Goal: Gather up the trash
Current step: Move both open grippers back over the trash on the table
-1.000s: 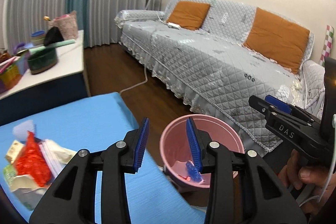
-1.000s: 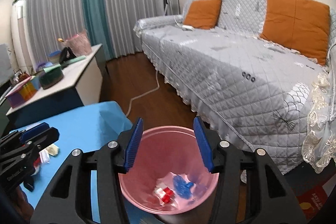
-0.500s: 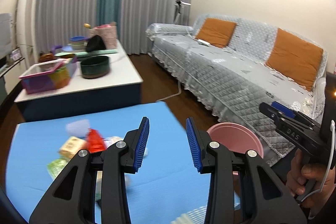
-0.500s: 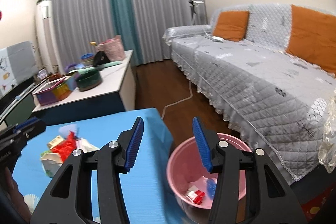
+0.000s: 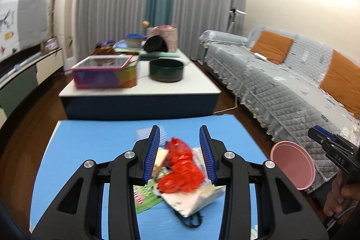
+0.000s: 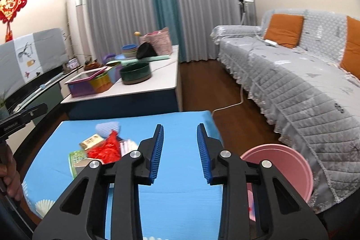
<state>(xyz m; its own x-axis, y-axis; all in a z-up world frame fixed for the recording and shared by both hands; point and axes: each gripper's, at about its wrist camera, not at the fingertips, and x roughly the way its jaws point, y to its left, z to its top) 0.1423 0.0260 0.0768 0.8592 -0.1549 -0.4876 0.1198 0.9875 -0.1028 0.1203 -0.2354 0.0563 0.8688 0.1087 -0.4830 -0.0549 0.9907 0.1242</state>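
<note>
Left gripper (image 5: 179, 155) hovers over the trash heap on the blue table (image 5: 94, 138), jaws spread and empty, the crumpled red wrapper (image 5: 183, 169) framed between them. Right gripper (image 6: 180, 153) also spread, holding nothing, pink bin (image 6: 290, 169) just off the table's right edge. Best to drop straight down, pinch the wrapper alone, lift clear of the papers beneath.

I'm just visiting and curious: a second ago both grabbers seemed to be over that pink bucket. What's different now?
Both swung away from the pink bin to the blue table. The left gripper now frames the red wrapper; the right gripper hovers over bare table. Both stayed open and empty.
</note>
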